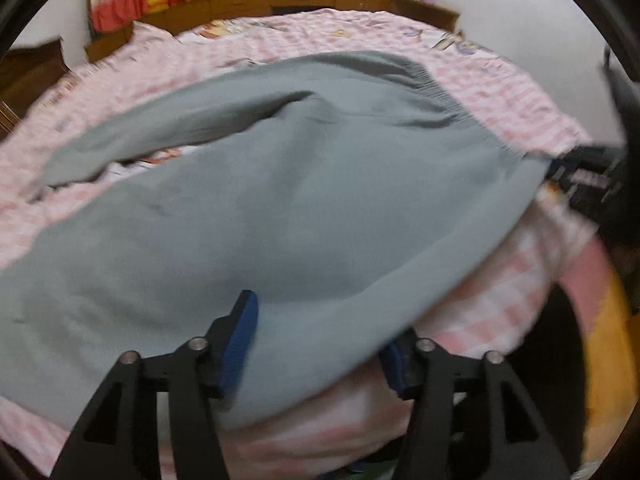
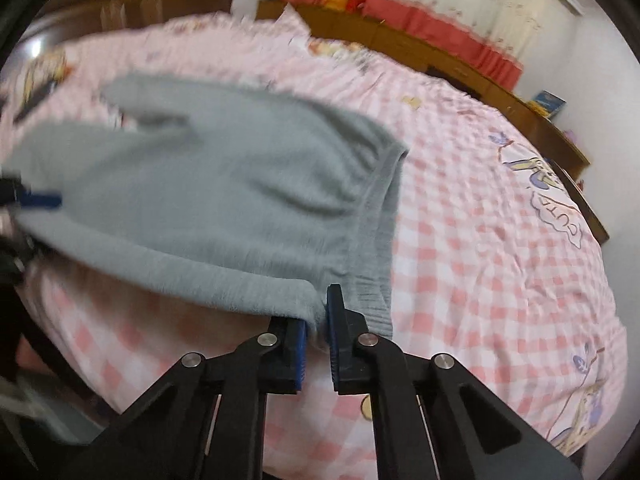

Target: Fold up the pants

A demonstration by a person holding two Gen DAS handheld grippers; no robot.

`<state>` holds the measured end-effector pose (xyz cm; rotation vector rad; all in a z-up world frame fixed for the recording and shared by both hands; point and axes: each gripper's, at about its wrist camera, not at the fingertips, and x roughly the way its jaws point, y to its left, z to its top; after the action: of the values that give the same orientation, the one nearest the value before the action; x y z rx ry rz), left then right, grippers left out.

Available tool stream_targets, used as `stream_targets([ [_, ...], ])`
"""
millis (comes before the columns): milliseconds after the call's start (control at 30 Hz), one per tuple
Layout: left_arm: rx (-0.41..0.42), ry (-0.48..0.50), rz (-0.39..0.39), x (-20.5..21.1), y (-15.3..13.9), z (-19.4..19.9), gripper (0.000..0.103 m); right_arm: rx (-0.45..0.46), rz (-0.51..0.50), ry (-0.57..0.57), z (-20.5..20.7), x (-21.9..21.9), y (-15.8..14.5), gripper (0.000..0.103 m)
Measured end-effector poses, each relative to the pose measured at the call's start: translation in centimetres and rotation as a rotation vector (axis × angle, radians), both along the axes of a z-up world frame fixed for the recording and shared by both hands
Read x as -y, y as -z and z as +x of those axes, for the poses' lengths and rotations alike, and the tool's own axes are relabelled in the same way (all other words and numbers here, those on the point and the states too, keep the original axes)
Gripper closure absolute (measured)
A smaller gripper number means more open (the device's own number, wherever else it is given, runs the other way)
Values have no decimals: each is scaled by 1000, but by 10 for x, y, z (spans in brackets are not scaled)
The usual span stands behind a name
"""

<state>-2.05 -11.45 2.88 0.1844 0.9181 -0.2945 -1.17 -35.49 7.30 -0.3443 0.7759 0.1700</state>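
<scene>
Grey pants (image 1: 304,200) spread on bed (image 2: 500,240), near edge lifted. Right tongs (image 2: 316,340) pinch waistband corner. Left tongs (image 1: 316,344) gape wide around leg edge, apparently ungripped; blur. Step: folding lengthwise. Next: close left, carry edge across.

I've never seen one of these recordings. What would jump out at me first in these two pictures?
First, the grey pants spread over a bed covered with a pink checked sheet. Next, the black and blue tools at the bottom of each view: the right tool pinches the pants beside the ribbed waistband, while the left tool stands wide open with the leg's edge draped between its fingers. Behind the bed hang red and white curtains.
</scene>
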Motion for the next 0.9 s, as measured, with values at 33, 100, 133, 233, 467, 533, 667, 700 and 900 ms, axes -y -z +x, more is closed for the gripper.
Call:
stream_targets([
  [33, 10, -17, 34, -3, 2, 0, 43, 20, 25, 8, 0, 1, -8, 94],
  [100, 27, -61, 83, -14, 7, -1, 42, 53, 63, 21, -1, 2, -18, 95],
  [133, 36, -84, 81, -24, 8, -2, 42, 64, 80, 26, -2, 2, -23, 95],
  [233, 69, -183, 94, -55, 7, -6, 42, 100, 116, 57, -2, 3, -35, 95],
  [467, 131, -531, 74, -150, 0, 1, 35, 109, 182, 135, 6, 16, -40, 96],
  [533, 143, -526, -87, -168, -9, -1, 63, 101, 173, 142, 6, 15, -36, 96],
  [667, 112, -452, -187, -174, -23, -1, 94, 79, 156, 153, 0, 16, -30, 96],
  [700, 102, -432, -201, -174, -29, -6, 97, 76, 150, 157, -5, 18, -29, 96],
  [900, 100, -321, -304, -163, -77, -57, 98, 100, 151, 202, -24, 38, -45, 99],
])
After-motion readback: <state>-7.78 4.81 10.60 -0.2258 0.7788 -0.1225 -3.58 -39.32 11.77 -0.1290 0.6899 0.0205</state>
